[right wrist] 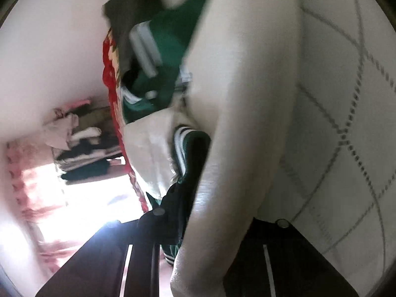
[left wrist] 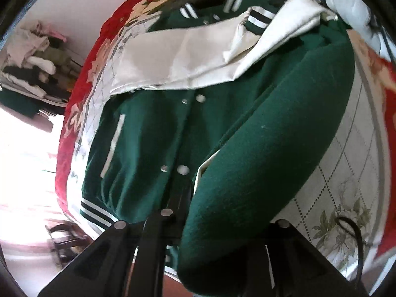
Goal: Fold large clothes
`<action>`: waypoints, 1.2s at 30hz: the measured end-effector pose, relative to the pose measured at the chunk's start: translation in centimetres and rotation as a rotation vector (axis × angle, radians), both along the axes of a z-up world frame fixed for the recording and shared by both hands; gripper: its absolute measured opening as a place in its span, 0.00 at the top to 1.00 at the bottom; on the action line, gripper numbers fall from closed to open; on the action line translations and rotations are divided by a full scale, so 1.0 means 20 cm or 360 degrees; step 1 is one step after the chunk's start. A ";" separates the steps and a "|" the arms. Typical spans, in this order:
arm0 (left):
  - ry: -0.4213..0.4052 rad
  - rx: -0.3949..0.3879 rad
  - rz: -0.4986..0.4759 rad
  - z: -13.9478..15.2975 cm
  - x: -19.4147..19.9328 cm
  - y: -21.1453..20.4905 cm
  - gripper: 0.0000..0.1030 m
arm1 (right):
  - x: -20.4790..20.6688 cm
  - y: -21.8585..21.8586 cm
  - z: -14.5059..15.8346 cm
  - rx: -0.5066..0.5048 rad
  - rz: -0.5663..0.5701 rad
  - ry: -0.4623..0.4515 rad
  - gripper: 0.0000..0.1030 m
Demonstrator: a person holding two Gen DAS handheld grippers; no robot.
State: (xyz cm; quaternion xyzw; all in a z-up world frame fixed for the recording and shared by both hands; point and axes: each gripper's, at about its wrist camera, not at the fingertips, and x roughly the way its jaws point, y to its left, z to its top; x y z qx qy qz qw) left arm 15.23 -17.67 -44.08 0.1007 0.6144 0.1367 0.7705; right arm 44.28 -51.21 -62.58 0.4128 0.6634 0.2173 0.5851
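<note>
While the green jacket (left wrist: 153, 133) lay on the bed (left wrist: 346, 163), the left hand-held gripper (left wrist: 217, 225) pinched its green panel and the right hand-held gripper (right wrist: 210, 222) pinched its cream sleeve (right wrist: 237, 113).

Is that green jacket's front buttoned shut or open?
Shut, apparently: the green jacket has its front edges meeting along the snaps. Whether each is fastened, cannot tell.

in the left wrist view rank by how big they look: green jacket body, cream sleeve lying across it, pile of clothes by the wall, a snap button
1. green jacket body, though nearness to the camera inflates it
2. cream sleeve
3. pile of clothes, farther away, so true size is unsure
4. snap button
</note>
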 end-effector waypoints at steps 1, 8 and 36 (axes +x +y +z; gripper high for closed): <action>-0.0014 -0.0021 0.0007 0.03 0.00 0.04 0.88 | 0.02 0.09 0.13 -0.0049 0.0029 -0.0036 0.82; -0.0095 -0.0252 0.0258 0.26 -0.04 0.71 0.89 | 0.17 0.67 0.68 -0.0384 0.0212 -0.0118 0.82; -0.0077 -0.1269 0.1250 -0.35 -0.43 2.11 0.24 | 0.39 1.80 0.58 -0.0366 0.0583 -0.0232 0.41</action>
